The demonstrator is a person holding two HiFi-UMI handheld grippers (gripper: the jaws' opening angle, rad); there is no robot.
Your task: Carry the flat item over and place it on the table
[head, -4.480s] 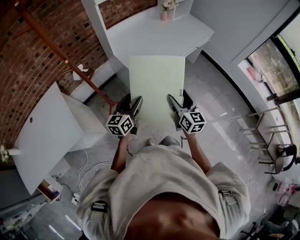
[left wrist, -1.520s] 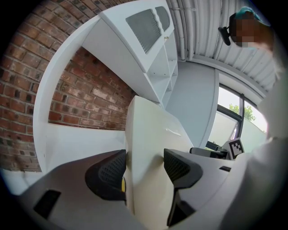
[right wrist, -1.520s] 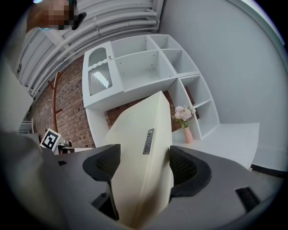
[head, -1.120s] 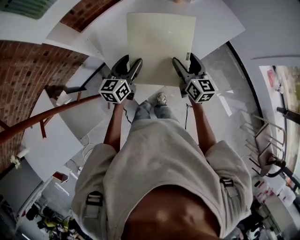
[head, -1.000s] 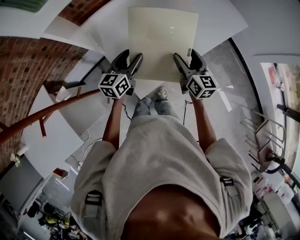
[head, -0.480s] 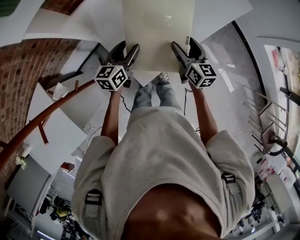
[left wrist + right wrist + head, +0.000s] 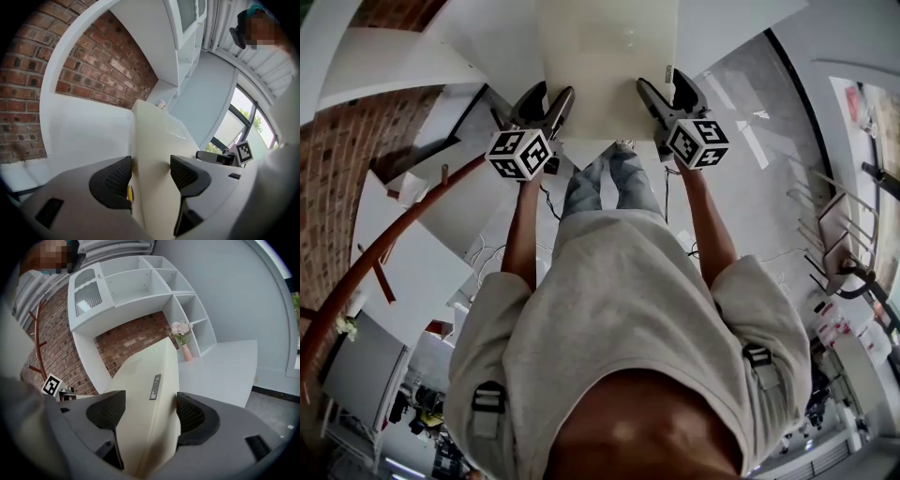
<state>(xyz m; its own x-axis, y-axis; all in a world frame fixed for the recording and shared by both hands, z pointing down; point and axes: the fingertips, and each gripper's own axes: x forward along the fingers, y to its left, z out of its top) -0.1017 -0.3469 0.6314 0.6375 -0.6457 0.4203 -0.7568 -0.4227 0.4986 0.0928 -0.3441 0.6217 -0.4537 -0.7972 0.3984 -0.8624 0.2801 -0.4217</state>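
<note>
Our left gripper (image 7: 546,101) and right gripper (image 7: 667,94) clamp the flat cream board (image 7: 605,56) over the white table's (image 7: 727,33) near edge; lowering it is left.

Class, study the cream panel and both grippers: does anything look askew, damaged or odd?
Nothing stands out: the panel looks intact, held evenly by the left gripper and right gripper over the table.

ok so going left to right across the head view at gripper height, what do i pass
brick wall → left gripper → cream panel → right gripper → grey floor
</note>
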